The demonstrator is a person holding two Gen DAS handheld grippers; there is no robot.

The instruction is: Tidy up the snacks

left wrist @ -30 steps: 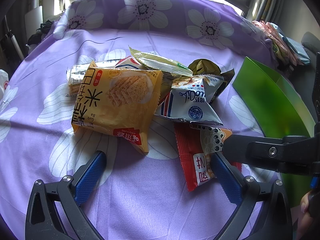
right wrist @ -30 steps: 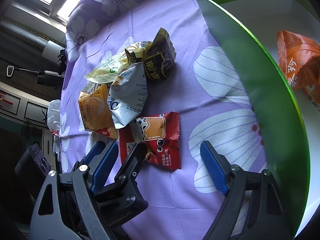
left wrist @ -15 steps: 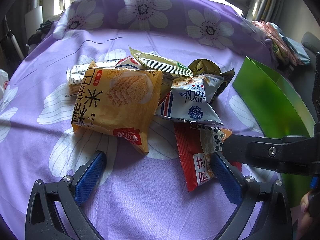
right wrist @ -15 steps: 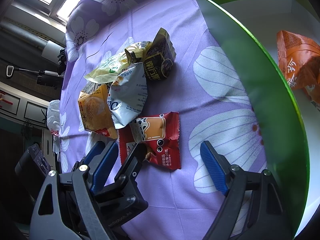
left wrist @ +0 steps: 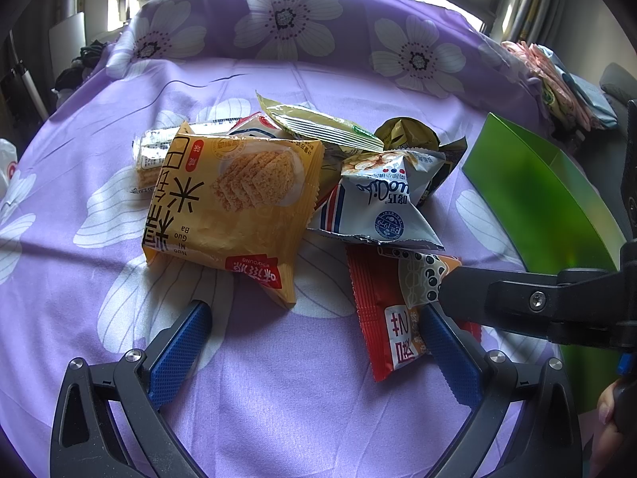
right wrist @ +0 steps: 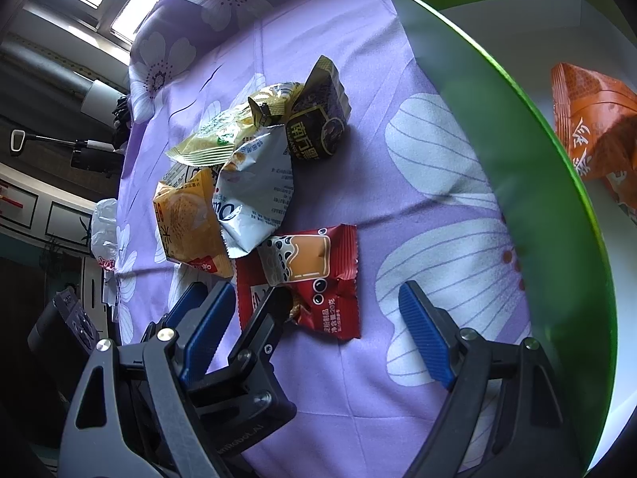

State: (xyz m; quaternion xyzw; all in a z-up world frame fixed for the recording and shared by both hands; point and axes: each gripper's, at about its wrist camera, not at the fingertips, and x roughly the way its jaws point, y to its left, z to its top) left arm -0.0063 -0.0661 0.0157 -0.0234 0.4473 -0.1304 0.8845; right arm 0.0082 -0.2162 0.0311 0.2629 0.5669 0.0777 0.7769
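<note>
A heap of snack packets lies on the purple flowered cloth (left wrist: 278, 398): a yellow rice-cracker packet (left wrist: 235, 203) (right wrist: 183, 219), a white-and-blue packet (left wrist: 382, 207) (right wrist: 254, 195), a pale green packet (left wrist: 318, 127), a dark packet (right wrist: 318, 119) and a red milk-tea packet (left wrist: 382, 318) (right wrist: 310, 275). My left gripper (left wrist: 312, 310) stands open just short of the heap, its right finger beside the red packet. My right gripper (right wrist: 316, 290) is open too, and the red packet's near edge lies between its fingers. The green box (right wrist: 517, 159) (left wrist: 537, 199) at the right holds an orange packet (right wrist: 589, 131).
The two grippers cross closely at the red packet. Folded cloths and bags (left wrist: 557, 79) lie at the far right past the box. A white plastic bag (left wrist: 6, 163) sits at the table's left edge. A person's fingers (left wrist: 609, 418) show at the lower right.
</note>
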